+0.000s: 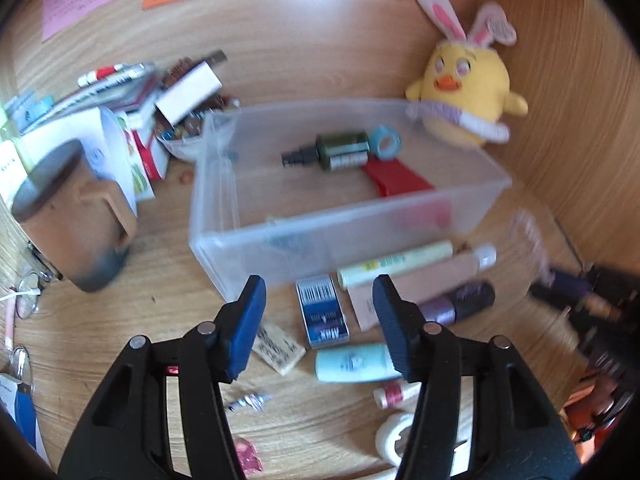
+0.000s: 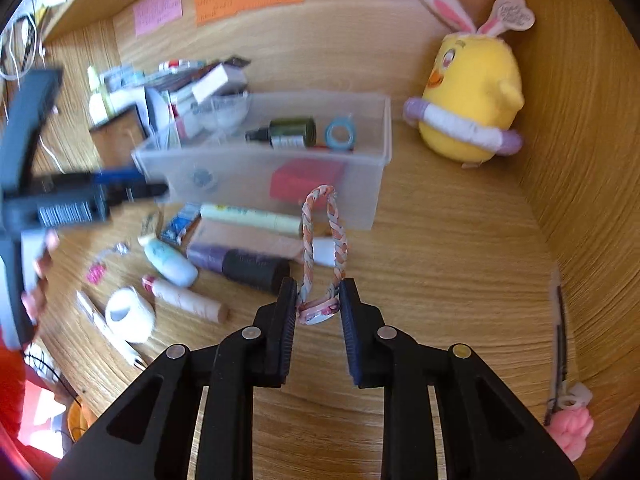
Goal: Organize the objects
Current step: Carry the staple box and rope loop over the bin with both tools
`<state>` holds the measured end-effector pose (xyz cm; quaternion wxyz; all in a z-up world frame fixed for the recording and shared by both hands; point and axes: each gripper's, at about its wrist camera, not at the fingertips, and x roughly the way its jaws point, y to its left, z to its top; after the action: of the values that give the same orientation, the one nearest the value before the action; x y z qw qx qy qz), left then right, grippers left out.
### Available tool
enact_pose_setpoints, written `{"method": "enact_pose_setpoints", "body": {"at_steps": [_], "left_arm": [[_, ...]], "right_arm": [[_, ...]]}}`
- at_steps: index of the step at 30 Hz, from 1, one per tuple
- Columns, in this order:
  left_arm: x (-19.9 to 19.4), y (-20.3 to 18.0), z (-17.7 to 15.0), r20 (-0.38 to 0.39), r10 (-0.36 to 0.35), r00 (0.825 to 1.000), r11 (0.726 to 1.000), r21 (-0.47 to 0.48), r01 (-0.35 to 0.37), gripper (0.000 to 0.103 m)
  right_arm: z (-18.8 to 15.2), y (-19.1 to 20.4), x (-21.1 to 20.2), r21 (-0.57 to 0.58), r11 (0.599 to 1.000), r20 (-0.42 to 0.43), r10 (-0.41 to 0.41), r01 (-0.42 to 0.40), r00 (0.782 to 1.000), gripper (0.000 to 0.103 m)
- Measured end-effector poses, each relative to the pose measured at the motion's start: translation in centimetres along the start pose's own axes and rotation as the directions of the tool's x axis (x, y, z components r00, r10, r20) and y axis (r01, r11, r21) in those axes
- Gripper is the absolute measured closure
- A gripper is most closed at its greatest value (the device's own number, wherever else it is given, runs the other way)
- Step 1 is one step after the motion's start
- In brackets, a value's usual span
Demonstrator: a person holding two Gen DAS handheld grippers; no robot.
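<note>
A clear plastic bin [image 1: 320, 236] [image 2: 360, 196] sits on the wooden desk. It holds a dark green bottle [image 1: 340, 150] [image 2: 288, 132], a blue tape ring [image 1: 386, 142] [image 2: 340, 133] and a red box [image 1: 400, 178] [image 2: 306, 178]. My left gripper [image 1: 318, 300] is open and empty above a blue box [image 1: 322, 310] in front of the bin. My right gripper [image 2: 318, 300] is shut on a pink braided loop [image 2: 322, 248], held above the desk near the bin's front right corner. Tubes and bottles [image 2: 240, 260] lie in front of the bin.
A yellow chick plush [image 1: 466, 92] [image 2: 472, 96] sits in the back right corner. A brown mug [image 1: 72, 216] and stacked boxes [image 1: 136, 120] stand left of the bin. A white tape roll [image 2: 130, 314], a light blue bottle [image 1: 352, 362] and a pink charm [image 2: 570, 428] lie on the desk.
</note>
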<state>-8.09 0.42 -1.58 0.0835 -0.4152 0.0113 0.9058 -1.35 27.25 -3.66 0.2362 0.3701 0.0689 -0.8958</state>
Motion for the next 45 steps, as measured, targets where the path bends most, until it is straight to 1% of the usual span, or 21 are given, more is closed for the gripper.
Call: {"method": "enact_pose_setpoints", "body": {"at_steps": [3, 6, 8, 10, 12, 13, 14, 15, 17, 20, 22, 24, 27, 31, 35, 41, 45], "left_arm": [[1.5, 0.0, -0.6, -0.046, 0.009, 0.999, 1.0, 0.008, -0.008, 0.048], [3.2, 0.6, -0.7, -0.107, 0.005, 0.994, 1.0, -0.015, -0.007, 0.048], [3.4, 0.5, -0.6, -0.102, 0.023, 0.995, 1.0, 0.001, -0.023, 0.048], [3.8, 0.1, -0.5, -0.115, 0.04, 0.993, 0.999, 0.028, -0.037, 0.048], [4.2, -0.3, -0.6, -0.128, 0.043, 0.991, 0.998, 0.045, -0.038, 0.052], [4.3, -0.6, -0.7, -0.124, 0.063, 0.99, 0.996, 0.065, -0.055, 0.053], [4.5, -0.9, -0.8, -0.131, 0.066, 0.989, 0.995, 0.083, -0.056, 0.059], [4.4, -1.1, -0.8, -0.126, 0.062, 0.99, 0.995, 0.089, -0.051, 0.063], [4.4, -1.4, -0.9, -0.126, 0.057, 0.99, 0.994, 0.102, -0.044, 0.067], [4.7, -1.1, -0.7, -0.131, 0.031, 0.991, 0.996, 0.087, -0.02, 0.075], [4.9, -0.7, -0.7, -0.131, 0.019, 0.991, 0.997, 0.073, -0.01, 0.076], [4.8, -0.4, -0.8, -0.132, 0.024, 0.991, 0.998, 0.064, -0.016, 0.076], [4.1, -0.4, -1.1, -0.116, 0.028, 0.993, 0.998, 0.062, -0.02, 0.076], [2.3, -0.6, -0.9, -0.072, 0.007, 0.997, 0.999, 0.052, -0.003, 0.076], [0.3, -0.6, -0.2, -0.031, -0.022, 0.999, 0.999, 0.041, 0.023, 0.076], [-2.3, 0.0, 1.2, 0.024, -0.075, 0.997, 0.997, 0.002, 0.075, 0.076], [-3.3, 0.7, 2.5, 0.061, -0.067, 0.996, 0.997, -0.023, 0.069, 0.076]], "right_arm": [[0.7, 0.1, -0.9, 0.006, 1.0, 0.032, 0.002, -0.003, 0.999, 0.083], [1.5, 0.2, -1.8, 0.01, 1.0, 0.069, 0.013, -0.014, 0.998, 0.083], [2.0, 0.2, -2.1, 0.015, 1.0, 0.089, 0.018, -0.019, 0.996, 0.083], [2.5, 0.1, -2.1, 0.024, 0.999, 0.1, 0.023, -0.026, 0.995, 0.083], [2.8, 0.0, -2.0, 0.037, 0.999, 0.104, 0.035, -0.039, 0.994, 0.083], [2.9, 0.0, -2.0, 0.041, 0.998, 0.106, 0.039, -0.044, 0.994, 0.083], [3.0, 0.0, -2.0, 0.046, 0.998, 0.11, 0.044, -0.049, 0.993, 0.083], [3.2, -0.1, -1.9, 0.051, 0.997, 0.117, 0.044, -0.05, 0.992, 0.083], [3.7, 0.0, -1.9, 0.057, 0.997, 0.132, 0.049, -0.057, 0.99, 0.083], [4.7, 0.1, -1.9, 0.059, 0.995, 0.151, 0.072, -0.082, 0.986, 0.083], [5.6, 0.3, -2.0, 0.05, 0.995, 0.171, 0.08, -0.09, 0.982, 0.083], [6.1, 0.5, -2.0, 0.044, 0.994, 0.181, 0.087, -0.096, 0.98, 0.083], [7.3, 0.7, -1.5, 0.037, 0.993, 0.19, 0.104, -0.113, 0.976, 0.083], [8.6, 0.8, -0.6, 0.04, 0.991, 0.189, 0.119, -0.129, 0.975, 0.083], [9.7, 0.8, 0.3, 0.043, 0.991, 0.185, 0.12, -0.13, 0.975, 0.083], [11.2, 0.8, 1.4, 0.043, 0.991, 0.177, 0.117, -0.126, 0.977, 0.083], [12.1, 0.7, 2.1, 0.044, 0.991, 0.171, 0.114, -0.123, 0.979, 0.083]]}}
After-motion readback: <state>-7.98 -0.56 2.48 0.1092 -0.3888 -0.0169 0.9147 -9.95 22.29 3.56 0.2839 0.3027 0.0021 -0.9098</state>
